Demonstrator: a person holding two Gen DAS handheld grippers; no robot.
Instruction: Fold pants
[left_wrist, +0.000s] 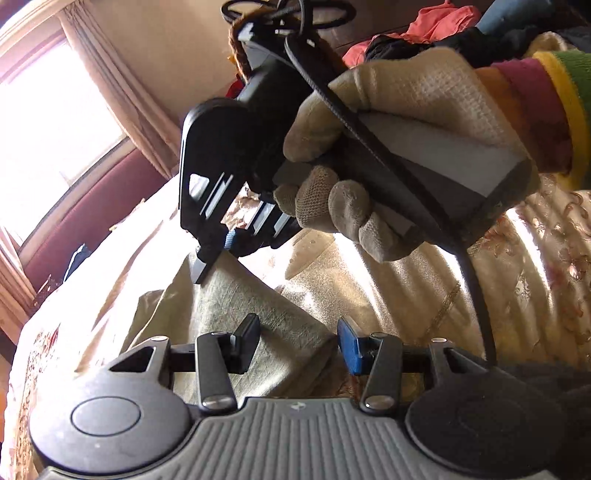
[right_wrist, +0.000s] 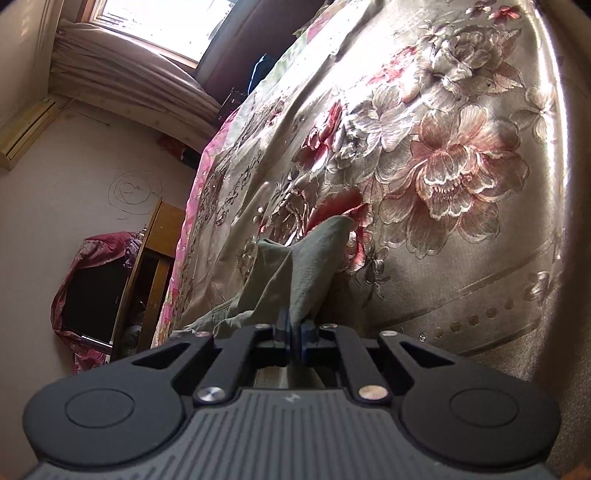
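We see the pants (left_wrist: 236, 314) as a piece of olive-green, crinkled cotton-like cloth, matte and finely wrinkled, lying on a glossy satin bedspread (left_wrist: 517, 266) woven with large pink and cream flowers. In the left wrist view our left gripper (left_wrist: 299, 341) hangs over the cloth with its jaws standing partly apart, one black pad and one blue, and nothing between them; whether the tips touch the fabric beneath we cannot tell. Ahead of it the right gripper (left_wrist: 207, 266), a black ribbed plastic frame, comes down onto a raised peak of the green cloth, gripped by a hand in a beige knitted glove (left_wrist: 388, 155) with a striped cuff; a black cable (left_wrist: 369, 147) runs across the glove and hides part of the handle. In the right wrist view the right gripper (right_wrist: 293, 332) has its blue pads pressed together on a pinched ridge of the pants (right_wrist: 306, 269), which fans out upward into a pointed flap against the bedspread (right_wrist: 461, 155). The rest of the garment trails off to the lower left and is cut off by the gripper body, so we cannot make out its full outline, waistband or legs. A bright window (right_wrist: 162, 22) washes out the upper corner.
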